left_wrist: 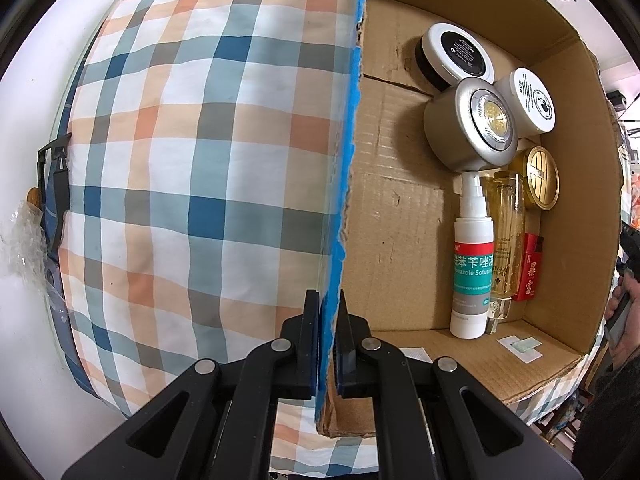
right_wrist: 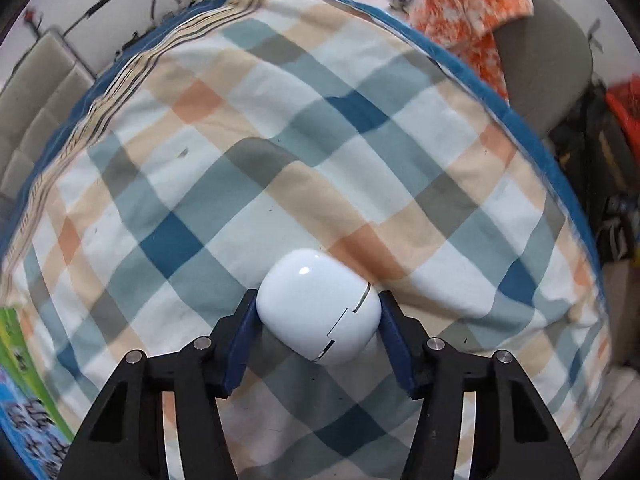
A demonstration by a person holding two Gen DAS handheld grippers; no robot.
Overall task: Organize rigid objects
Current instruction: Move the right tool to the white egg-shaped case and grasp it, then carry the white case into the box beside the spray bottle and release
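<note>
A: Checked cloth (right_wrist: 280,168) spread across the whole surface, filling both views. Cardboard box (left_wrist: 400,208) taking the right half of the left wrist view, wall edged in blue tape.

B: Left gripper (left_wrist: 327,344) at six o'clock, fingers pressed together on that taped box wall, steadying it by the look of things.

A: Inside, already packed: silver round tin (left_wrist: 468,132) near one o'clock, black-topped jar (left_wrist: 456,56) above it, white jar (left_wrist: 528,100) touching the tin at two o'clock.

B: Lower down, white spray bottle (left_wrist: 472,264) lying at four o'clock, clear amber bottle (left_wrist: 508,236) just beside, gold-lidded jar (left_wrist: 540,180) and red packet (left_wrist: 530,268) toward three.

A: Over to the right wrist view. Right gripper (right_wrist: 318,320) at six o'clock, fingers pinching a white earbud case (right_wrist: 318,312), blue pads touching both sides, case low over the cloth, lid seam facing four o'clock.

B: Good share done, then. Seven things boxed, this case apparently next in line.

A: Left to do: carrying it across and setting it in the box's bare floor at nine o'clock. Green package (right_wrist: 24,380) at eight o'clock edge possibly waiting too; hard to say.
</note>
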